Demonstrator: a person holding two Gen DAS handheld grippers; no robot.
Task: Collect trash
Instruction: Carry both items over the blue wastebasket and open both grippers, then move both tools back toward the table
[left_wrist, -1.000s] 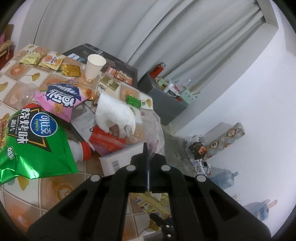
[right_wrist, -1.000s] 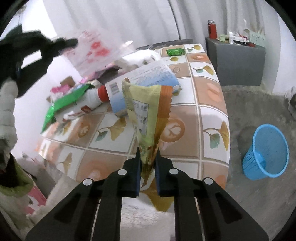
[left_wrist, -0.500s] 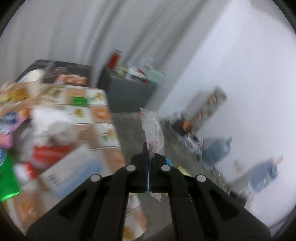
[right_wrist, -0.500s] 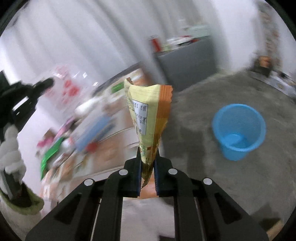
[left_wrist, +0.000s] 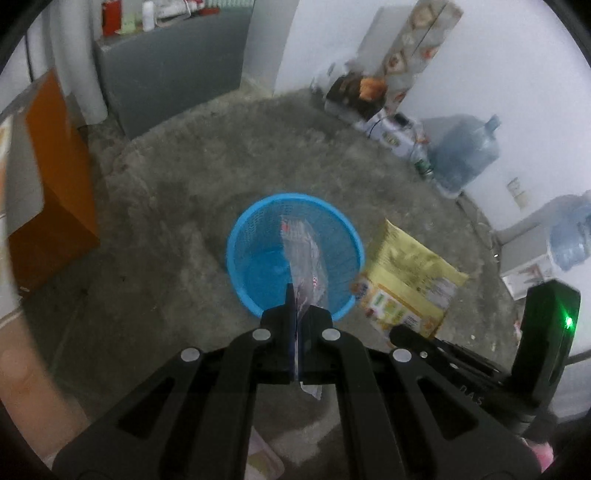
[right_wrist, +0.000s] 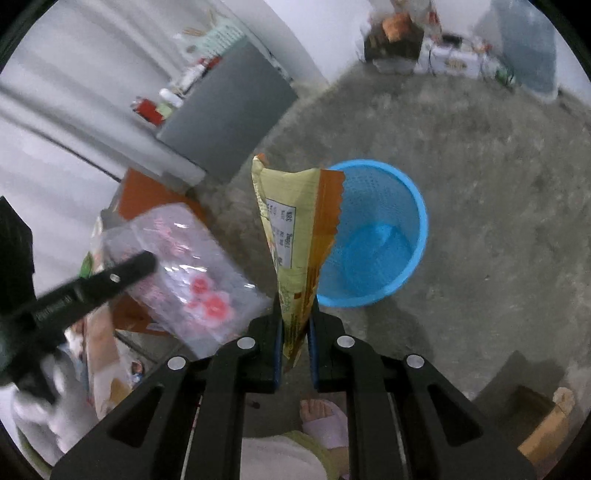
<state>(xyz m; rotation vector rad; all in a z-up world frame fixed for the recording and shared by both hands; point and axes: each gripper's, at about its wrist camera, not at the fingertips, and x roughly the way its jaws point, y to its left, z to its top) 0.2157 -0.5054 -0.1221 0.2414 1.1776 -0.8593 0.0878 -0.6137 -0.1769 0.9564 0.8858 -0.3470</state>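
Fingers (right_wrist: 275, 325) pinch wrapper (right_wrist: 295, 236) beside basket (right_wrist: 402, 280)

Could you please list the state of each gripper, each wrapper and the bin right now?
left gripper: shut on clear plastic wrapper.
clear plastic wrapper: held above the basket.
right gripper: shut on yellow snack bag.
yellow snack bag: held, not yet dropped.
blue basket: upright, empty.

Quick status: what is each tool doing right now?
Left tool: closed on the clear plastic wrapper, above the blue basket.
Right tool: closed on the yellow snack bag.
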